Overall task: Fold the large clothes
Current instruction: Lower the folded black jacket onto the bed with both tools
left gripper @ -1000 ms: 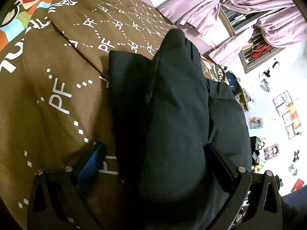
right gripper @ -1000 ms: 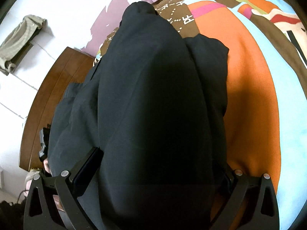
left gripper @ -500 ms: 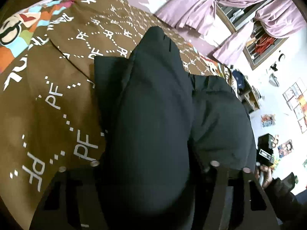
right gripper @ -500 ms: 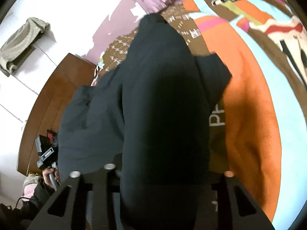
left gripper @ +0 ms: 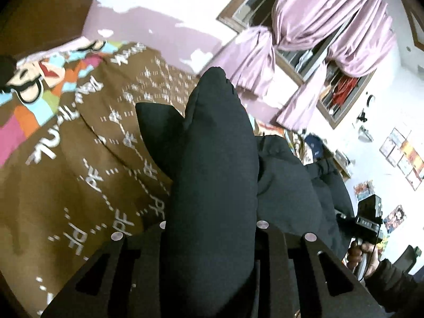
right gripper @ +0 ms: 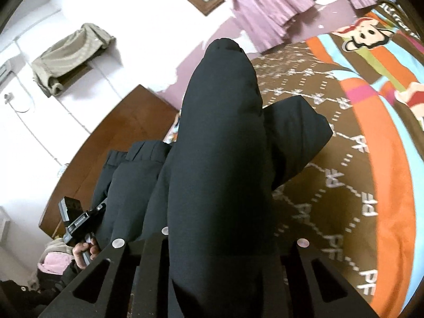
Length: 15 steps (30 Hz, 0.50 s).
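Note:
A large black padded jacket [left gripper: 212,175] lies partly on the bed and is lifted at both ends. My left gripper [left gripper: 210,228] is shut on a thick fold of it; the fabric bulges up between the jaws and hides the fingertips. My right gripper [right gripper: 217,235] is shut on another fold of the same jacket [right gripper: 220,145], fingertips hidden too. The rest of the jacket [left gripper: 291,185] hangs between the two grippers, above the bed. The right gripper also shows in the left wrist view [left gripper: 363,222], the left gripper in the right wrist view [right gripper: 76,220].
The bed has a brown quilt with white letters [left gripper: 79,175] and colourful cartoon stripes [right gripper: 384,84]. Purple curtains [left gripper: 318,39] hang over a window. A wooden headboard [right gripper: 111,143] and white wall with a hung cloth [right gripper: 71,55] stand behind.
Both grippers have closed on the jacket folds and lifted; the views tilted up from the quilt toward the wall and curtains, and the jacket rose off the bed.

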Motion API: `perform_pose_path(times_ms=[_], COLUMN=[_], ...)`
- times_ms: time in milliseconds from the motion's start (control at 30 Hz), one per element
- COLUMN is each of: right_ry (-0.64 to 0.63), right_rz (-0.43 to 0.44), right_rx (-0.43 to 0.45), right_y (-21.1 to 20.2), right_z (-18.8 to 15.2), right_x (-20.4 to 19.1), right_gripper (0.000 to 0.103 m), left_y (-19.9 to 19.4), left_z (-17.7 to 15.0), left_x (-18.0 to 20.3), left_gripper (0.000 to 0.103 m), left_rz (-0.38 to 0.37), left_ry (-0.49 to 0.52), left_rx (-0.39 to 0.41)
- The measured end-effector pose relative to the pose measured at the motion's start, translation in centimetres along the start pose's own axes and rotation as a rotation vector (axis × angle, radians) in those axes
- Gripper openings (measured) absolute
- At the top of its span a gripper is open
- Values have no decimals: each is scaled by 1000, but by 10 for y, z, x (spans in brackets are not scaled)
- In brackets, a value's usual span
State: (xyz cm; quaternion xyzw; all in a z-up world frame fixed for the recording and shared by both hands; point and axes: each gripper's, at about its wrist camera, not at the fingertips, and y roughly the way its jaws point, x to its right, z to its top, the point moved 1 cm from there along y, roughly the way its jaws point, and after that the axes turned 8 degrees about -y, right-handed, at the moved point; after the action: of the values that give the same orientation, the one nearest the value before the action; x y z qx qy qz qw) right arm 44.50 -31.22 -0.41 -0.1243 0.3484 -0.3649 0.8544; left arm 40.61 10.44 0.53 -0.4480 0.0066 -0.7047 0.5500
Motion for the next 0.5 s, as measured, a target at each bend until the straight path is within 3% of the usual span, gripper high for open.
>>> perform_pose_path(times_ms=[267,367,500], right_ry=[-15,-11,10], right_rz=[58,35,-25], right_rx=[-45,-97,-123], right_y=[63,90,108], right_z=[11,3,-7], right_x=[-27,-25,-10], right_gripper=[19,19,19], left_y=[-64,-76,-72], left_z=[26,24,13], left_x=[1,-14,-53], left_gripper=[22,22,22], left_rz=[79,120,163], left_ry=[19,8,-74], left_rx=[111,131,95])
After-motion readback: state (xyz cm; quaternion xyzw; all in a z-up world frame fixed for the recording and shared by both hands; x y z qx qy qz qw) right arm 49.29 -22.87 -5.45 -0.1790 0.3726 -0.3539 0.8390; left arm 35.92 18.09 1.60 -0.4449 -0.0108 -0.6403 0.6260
